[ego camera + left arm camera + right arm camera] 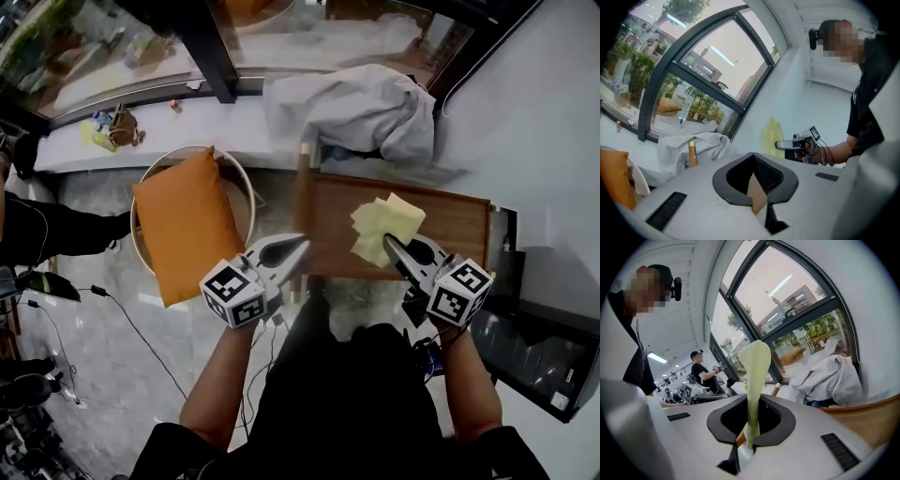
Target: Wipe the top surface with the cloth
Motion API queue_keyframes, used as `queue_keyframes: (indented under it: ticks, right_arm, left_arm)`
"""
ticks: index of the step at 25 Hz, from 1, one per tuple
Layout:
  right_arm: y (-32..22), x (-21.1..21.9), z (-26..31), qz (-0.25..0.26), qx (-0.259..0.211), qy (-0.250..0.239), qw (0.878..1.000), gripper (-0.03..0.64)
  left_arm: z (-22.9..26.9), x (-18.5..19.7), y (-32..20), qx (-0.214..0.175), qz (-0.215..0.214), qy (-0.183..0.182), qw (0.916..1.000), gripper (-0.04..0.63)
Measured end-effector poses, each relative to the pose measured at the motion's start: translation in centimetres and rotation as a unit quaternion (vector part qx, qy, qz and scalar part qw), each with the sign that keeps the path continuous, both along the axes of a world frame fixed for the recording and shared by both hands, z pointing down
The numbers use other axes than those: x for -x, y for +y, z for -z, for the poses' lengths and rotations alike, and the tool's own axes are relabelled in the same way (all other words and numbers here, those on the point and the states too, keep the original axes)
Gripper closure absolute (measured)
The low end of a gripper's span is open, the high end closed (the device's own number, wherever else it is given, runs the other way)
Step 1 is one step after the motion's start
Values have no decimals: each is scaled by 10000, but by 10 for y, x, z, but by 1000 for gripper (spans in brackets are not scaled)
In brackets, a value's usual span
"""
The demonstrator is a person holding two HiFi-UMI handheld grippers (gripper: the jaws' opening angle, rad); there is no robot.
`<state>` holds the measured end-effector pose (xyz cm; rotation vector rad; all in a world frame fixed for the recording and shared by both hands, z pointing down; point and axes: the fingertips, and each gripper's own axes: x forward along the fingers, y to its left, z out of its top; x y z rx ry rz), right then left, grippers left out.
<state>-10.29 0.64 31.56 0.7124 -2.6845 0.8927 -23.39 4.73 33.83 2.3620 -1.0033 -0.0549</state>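
Wooden tabletop [452, 227] near the window [94, 56] — right tool [390, 244] clenched on yellow cloth [382, 223], left tool [300, 241] closed, empty.

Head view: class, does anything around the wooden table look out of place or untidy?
Yes. A crumpled grey sheet lies heaped just beyond the wooden table's far edge, over the window ledge, where small items lie scattered. The yellow cloth is simply held by the right tool.

Table's [450, 225] far edge hidden under grey sheet [347, 108], bystander [56, 230] cropped
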Motion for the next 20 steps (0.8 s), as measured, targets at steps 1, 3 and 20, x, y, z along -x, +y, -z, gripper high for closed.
queue_keyframes:
  ticks: [1,3,20]
  right_arm:
    - [-4,5,-7,53,32,76,10000,584]
    - [-10,16,-27,214,139,234,9994,584]
    - [-72,73,-196,480,1803,627,9804,584]
  left_arm:
    - [-4,2,-3,16,32,-9,10000,584]
    - [-10,5,-9,21,136,-11,9999,584]
    - [-67,-1,-68,360,336,-919,9946,584]
